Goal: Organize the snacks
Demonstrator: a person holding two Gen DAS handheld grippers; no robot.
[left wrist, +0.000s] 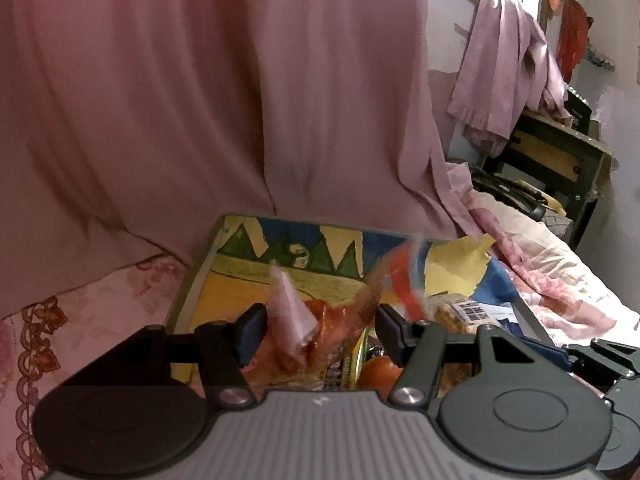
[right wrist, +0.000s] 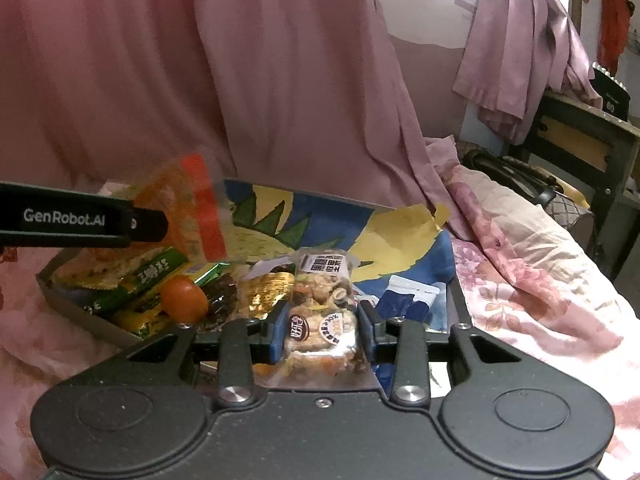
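Observation:
A shallow grey box [right wrist: 80, 312] with a colourful painted lining [left wrist: 256, 268] lies on the bed and holds snacks. My left gripper [left wrist: 320, 330] has its jaws around an orange and red snack bag [left wrist: 344, 320], blurred by motion; the bag also shows in the right wrist view [right wrist: 192, 208], lifted above the box beside the left finger [right wrist: 80, 220]. My right gripper [right wrist: 322, 330] is shut on a clear packet of mixed nuts [right wrist: 320, 304] at the box's near edge. An orange fruit [right wrist: 184, 298] and green packets [right wrist: 152, 280] lie in the box.
A pink curtain [left wrist: 200, 100] hangs behind the box. Floral bedding [right wrist: 540, 280] surrounds it. A dark wooden table [right wrist: 580, 140] with draped clothes stands at the right. Blue and white sachets [right wrist: 408, 300] lie at the box's right side.

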